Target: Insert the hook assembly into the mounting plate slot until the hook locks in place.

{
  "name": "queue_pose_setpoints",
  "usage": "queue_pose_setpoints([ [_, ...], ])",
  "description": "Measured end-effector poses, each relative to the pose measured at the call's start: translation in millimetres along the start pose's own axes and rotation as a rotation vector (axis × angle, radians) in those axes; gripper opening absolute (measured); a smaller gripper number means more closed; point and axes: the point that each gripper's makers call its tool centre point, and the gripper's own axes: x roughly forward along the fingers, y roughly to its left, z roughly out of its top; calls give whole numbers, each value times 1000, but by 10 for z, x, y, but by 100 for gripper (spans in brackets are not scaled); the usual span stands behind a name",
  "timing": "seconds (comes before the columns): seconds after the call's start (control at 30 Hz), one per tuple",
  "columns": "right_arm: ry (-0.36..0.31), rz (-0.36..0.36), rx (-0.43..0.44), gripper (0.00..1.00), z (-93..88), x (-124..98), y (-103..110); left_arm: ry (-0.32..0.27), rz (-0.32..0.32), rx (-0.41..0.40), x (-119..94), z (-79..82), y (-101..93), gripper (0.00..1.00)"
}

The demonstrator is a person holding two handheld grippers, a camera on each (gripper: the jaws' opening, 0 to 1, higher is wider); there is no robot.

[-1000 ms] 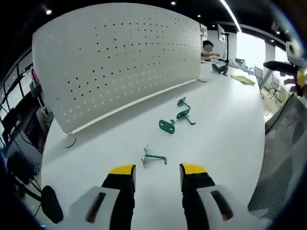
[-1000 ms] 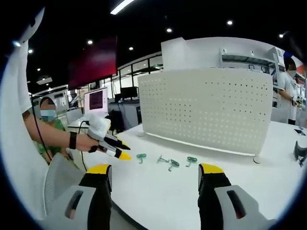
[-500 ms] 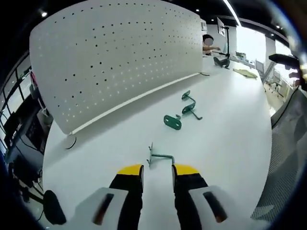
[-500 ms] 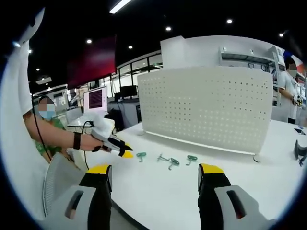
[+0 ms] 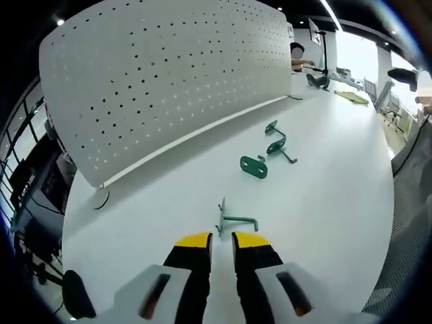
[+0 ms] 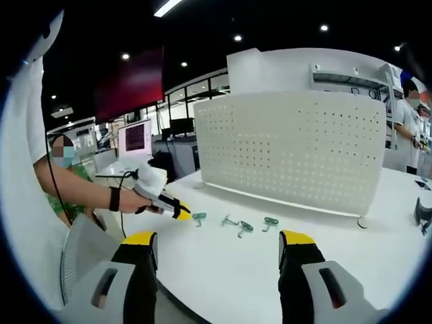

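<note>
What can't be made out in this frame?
- Left gripper by the nearest hook, left gripper view: whether the tips touch it is unclear.
- Green parts, right gripper view: too small to tell hook from plate.
- Plate slot, left gripper view: too small to see.
- Right gripper hangs open, off the table edge.

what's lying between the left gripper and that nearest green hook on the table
Nothing: in the left gripper view, only a short bare strip of white table separates the left gripper from the nearest green hook.
</note>
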Motion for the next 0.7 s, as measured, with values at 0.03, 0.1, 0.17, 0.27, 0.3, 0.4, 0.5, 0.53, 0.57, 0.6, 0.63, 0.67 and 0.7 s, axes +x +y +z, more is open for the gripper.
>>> queue_pose_setpoints([
  [0.03, 2, 0, -1, 74, -6, -1, -5, 0, -1, 0, 6, 0, -2, 11],
  [0.1, 6, -2, 1, 74, -16, -4, -12, 4, -7, 4, 26, -3, -20, 11],
  [0.17, 6, -3, 1, 74, -11, -6, -22, 7, -7, 8, 45, -6, -24, 10],
  [0.27, 6, -6, 3, 74, -9, -11, -31, 18, -5, -4, 73, -22, -26, 10],
  [0.3, 6, -6, 4, 74, -14, -10, -33, 18, -4, -8, 81, -27, -23, 10],
  [0.4, 13, -7, 4, 74, -34, -5, -32, 17, -8, -7, 93, -28, -36, 9],
  [0.5, 14, -8, 7, 74, -37, -2, -36, 12, -6, -12, 105, -19, -29, 8],
  [0.53, 13, -8, 5, 74, -33, -2, -37, 15, -7, -16, 114, -24, -27, 8],
  [0.57, 13, -9, 5, 74, -31, -2, -39, 17, -10, -17, 120, -28, -29, 8],
  [0.6, 12, -10, 6, 74, -26, -1, -42, 17, -11, -19, 121, -28, -31, 8],
  [0.63, 10, -10, 6, 74, -22, 0, -44, 18, -9, -23, 126, -31, -26, 8],
  [0.67, 11, -11, 7, 74, -21, 1, -47, 20, -9, -26, 132, -36, -24, 8],
  [0.7, 12, -12, 6, 74, -22, 0, -49, 21, -10, -29, 139, -41, -21, 8],
])
